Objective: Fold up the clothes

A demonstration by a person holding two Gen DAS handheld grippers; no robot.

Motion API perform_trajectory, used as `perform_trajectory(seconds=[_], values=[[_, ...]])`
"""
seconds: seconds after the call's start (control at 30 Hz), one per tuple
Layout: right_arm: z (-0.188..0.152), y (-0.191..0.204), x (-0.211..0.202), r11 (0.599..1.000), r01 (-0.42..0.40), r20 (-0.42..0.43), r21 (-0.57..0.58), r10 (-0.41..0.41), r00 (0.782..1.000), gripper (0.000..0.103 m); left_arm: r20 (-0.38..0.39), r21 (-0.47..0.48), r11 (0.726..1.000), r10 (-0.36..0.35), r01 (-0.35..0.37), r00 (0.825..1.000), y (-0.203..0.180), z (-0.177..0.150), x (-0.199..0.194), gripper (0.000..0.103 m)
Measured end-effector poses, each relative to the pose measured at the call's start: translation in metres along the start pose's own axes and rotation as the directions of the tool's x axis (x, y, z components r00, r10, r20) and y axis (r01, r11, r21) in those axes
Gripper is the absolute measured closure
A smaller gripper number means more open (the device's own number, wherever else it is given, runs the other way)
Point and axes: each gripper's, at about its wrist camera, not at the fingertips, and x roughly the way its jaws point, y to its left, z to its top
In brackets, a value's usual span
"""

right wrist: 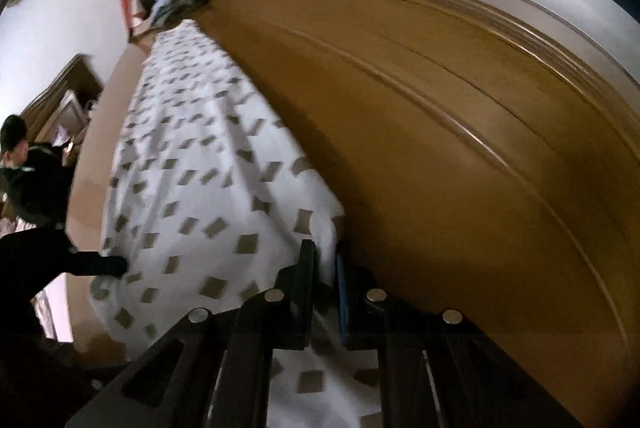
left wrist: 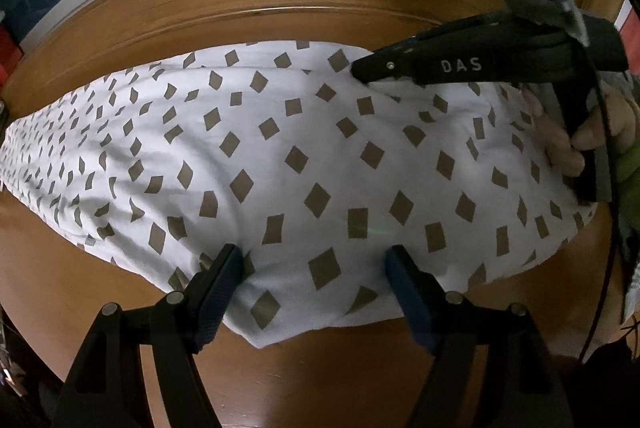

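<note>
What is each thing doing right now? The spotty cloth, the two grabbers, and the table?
Spotted white garment: folded into a long band, lying flat on the table.
Left gripper: open, fingers wide apart over the garment's near edge.
Right gripper: shut on the garment's far edge, pinching it.
Wooden table: bare wood around the garment.
Hand: holding the right gripper's handle.
</note>
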Motion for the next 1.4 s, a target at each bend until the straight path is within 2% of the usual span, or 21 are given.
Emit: perform_trajectory(seconds=[0.13,0.2,0.27,0.37,0.47,0.57,0.63,0.73,0.8,0.83,0.87,0.9,0.93,0.97,1.0,1.07,1.13,1.2,1.23,1.3,1.4], values=[[0.000,-0.001,0.001,1.000,-0.002,0.012,0.018,0.002,1.000,0.093,0.001,0.000,1.000,0.001,-0.001,1.000,-0.003,-0.002,-0.001,0.029],[0.000,-0.002,-0.001,0.999,0.039,0.022,0.033,-0.040,0.999,0.087,0.001,0.001,1.000,0.001,-0.001,1.000,-0.004,-0.003,-0.003,0.029],[0.000,-0.003,-0.003,0.995,0.089,0.026,0.045,-0.090,0.996,0.074,-0.002,0.006,1.000,0.000,0.000,1.000,-0.004,-0.003,-0.003,0.029],[-0.010,-0.015,-0.024,0.991,0.097,0.016,0.090,-0.099,0.995,0.072,-0.005,0.012,1.000,-0.004,0.004,1.000,-0.003,-0.002,-0.003,0.029],[-0.021,-0.025,-0.071,0.983,0.076,0.049,0.170,-0.086,0.995,0.072,0.000,0.011,1.000,-0.015,0.015,1.000,0.000,0.008,-0.004,0.031],[-0.041,-0.030,-0.112,0.971,0.021,0.051,0.236,-0.034,0.998,0.071,0.027,0.018,0.999,-0.029,0.029,0.999,0.004,0.015,-0.007,0.031],[-0.064,-0.030,-0.128,0.961,0.010,0.027,0.278,-0.018,0.999,0.071,0.015,0.026,0.999,-0.026,0.026,1.000,0.007,0.020,0.000,0.031],[-0.100,-0.030,-0.121,0.944,0.050,-0.048,0.327,-0.036,0.998,0.071,0.007,0.031,0.999,-0.034,0.034,0.999,0.010,0.021,0.008,0.029],[-0.121,-0.040,-0.105,0.923,0.165,-0.126,0.348,-0.129,0.984,0.074,0.011,0.038,0.999,-0.039,0.038,0.999,0.012,0.021,0.009,0.029],[-0.125,-0.046,-0.108,0.915,0.170,-0.093,0.366,-0.146,0.985,0.083,0.011,0.042,0.998,-0.042,0.041,0.999,0.013,0.022,0.009,0.028],[-0.128,-0.054,-0.115,0.887,0.209,-0.085,0.412,-0.191,0.978,0.095,0.010,0.047,0.998,-0.045,0.045,0.999,0.014,0.022,0.010,0.028],[-0.129,-0.059,-0.121,0.860,0.233,-0.094,0.453,-0.213,0.972,0.099,0.006,0.051,0.997,-0.051,0.050,0.999,0.016,0.023,0.010,0.029],[-0.130,-0.060,-0.130,0.842,0.239,-0.081,0.484,-0.229,0.970,0.097,0.005,0.053,0.997,-0.055,0.055,0.998,0.018,0.024,0.009,0.029],[-0.132,-0.061,-0.140,0.823,0.245,-0.069,0.512,-0.245,0.967,0.094,0.010,0.050,0.997,-0.057,0.056,0.998,0.024,0.024,0.006,0.031],[-0.133,-0.054,-0.153,0.821,0.260,-0.056,0.508,-0.270,0.961,0.093,0.017,0.045,0.997,-0.057,0.056,0.998,0.029,0.025,0.003,0.031],[-0.135,-0.036,-0.171,0.841,0.247,-0.031,0.481,-0.266,0.964,0.077,0.039,0.027,0.999,-0.047,0.046,0.998,0.043,0.024,-0.004,0.031],[-0.141,-0.016,-0.178,0.860,0.222,-0.016,0.460,-0.241,0.970,0.066,0.042,-0.003,1.000,-0.025,0.025,0.999,0.063,0.023,-0.006,0.031],[-0.148,0.002,-0.168,0.879,0.215,-0.031,0.425,-0.223,0.974,0.066,0.038,-0.048,0.999,0.008,-0.006,0.999,0.087,0.022,-0.007,0.031],[-0.155,0.004,-0.161,0.880,0.242,-0.051,0.408,-0.243,0.969,0.066,0.035,-0.075,0.997,0.025,-0.022,0.999,0.100,0.021,-0.007,0.031],[-0.164,-0.001,-0.138,0.849,0.336,-0.131,0.407,-0.310,0.942,0.067,0.027,-0.127,0.990,0.057,-0.053,0.998,0.126,0.019,-0.009,0.031],[-0.168,-0.012,-0.142,0.797,0.358,-0.122,0.486,-0.344,0.931,0.067,0.014,-0.148,0.985,0.091,-0.088,0.996,0.158,0.012,-0.013,0.031]])
